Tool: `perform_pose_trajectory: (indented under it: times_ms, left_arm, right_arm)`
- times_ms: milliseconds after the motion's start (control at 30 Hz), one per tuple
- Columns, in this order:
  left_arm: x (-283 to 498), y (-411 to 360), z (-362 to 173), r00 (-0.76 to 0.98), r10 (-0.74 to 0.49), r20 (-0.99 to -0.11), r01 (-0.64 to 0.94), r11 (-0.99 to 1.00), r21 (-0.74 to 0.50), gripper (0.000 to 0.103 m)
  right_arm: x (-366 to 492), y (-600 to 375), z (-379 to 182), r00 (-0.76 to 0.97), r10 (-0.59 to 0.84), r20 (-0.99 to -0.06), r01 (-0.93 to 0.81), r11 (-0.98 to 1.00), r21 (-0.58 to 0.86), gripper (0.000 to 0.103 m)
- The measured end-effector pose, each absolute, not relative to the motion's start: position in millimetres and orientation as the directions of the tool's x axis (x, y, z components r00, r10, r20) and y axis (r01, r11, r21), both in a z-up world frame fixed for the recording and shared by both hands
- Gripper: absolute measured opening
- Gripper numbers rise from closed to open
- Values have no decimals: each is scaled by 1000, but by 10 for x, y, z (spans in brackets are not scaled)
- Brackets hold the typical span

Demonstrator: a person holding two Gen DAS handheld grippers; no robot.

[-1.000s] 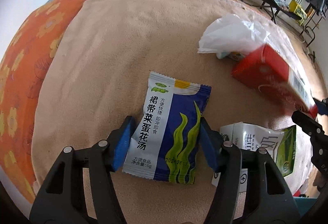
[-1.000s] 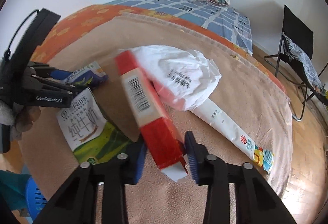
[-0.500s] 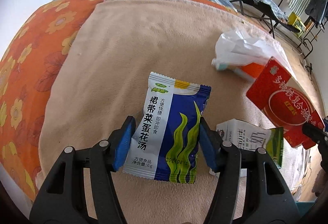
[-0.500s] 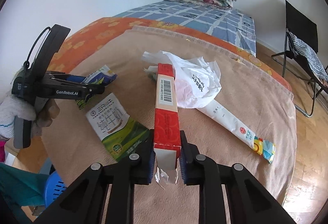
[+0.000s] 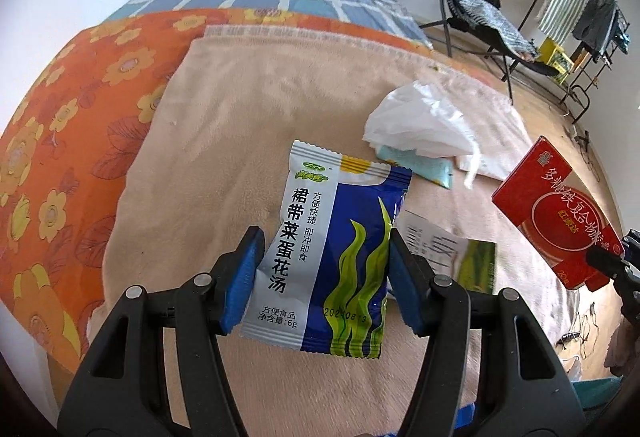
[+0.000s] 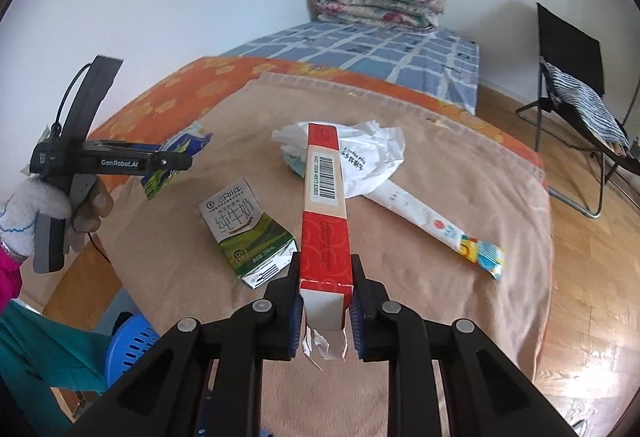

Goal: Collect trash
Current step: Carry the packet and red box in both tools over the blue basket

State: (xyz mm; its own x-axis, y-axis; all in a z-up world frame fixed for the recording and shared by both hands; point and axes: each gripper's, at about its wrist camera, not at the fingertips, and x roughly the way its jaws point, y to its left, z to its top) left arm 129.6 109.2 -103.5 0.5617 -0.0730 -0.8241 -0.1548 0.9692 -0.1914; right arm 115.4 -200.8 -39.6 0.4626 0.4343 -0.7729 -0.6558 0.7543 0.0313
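Note:
My left gripper (image 5: 322,277) is shut on a blue and white soup packet (image 5: 332,249) and holds it above the bed. It shows in the right wrist view (image 6: 176,161) too, with the packet (image 6: 176,153) in it. My right gripper (image 6: 325,291) is shut on a long red carton (image 6: 325,213), lifted off the blanket; the carton also shows in the left wrist view (image 5: 560,209). A flattened green milk carton (image 6: 246,233), a crumpled white plastic bag (image 6: 360,157) and a long white sachet (image 6: 432,227) lie on the beige blanket (image 6: 460,177).
A blue basket (image 6: 132,353) stands on the floor at the bed's near left corner. An orange flowered sheet (image 5: 72,125) and a folded quilt (image 6: 380,3) lie further back. A black folding chair (image 6: 576,85) stands on the wooden floor at the right.
Both grippers have risen, each carrying its item higher above the blanket. The red carton has swung from tilted to straight along my right fingers.

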Motion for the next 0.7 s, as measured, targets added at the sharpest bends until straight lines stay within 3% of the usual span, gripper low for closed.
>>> perform_pose_trajectory:
  times_ms: [300, 700]
  left_arm:
    - [796, 974, -808, 595, -103, -797, -120, 969, -215, 62]
    - [20, 507, -763, 606, -134, -784, -18, 983, -181, 62]
  right_arm:
    - [594, -2248, -175, 468, 499, -730, -678, 732, 66, 19]
    - [-63, -2325, -278, 409, 563, -718, -715, 686, 131, 19]
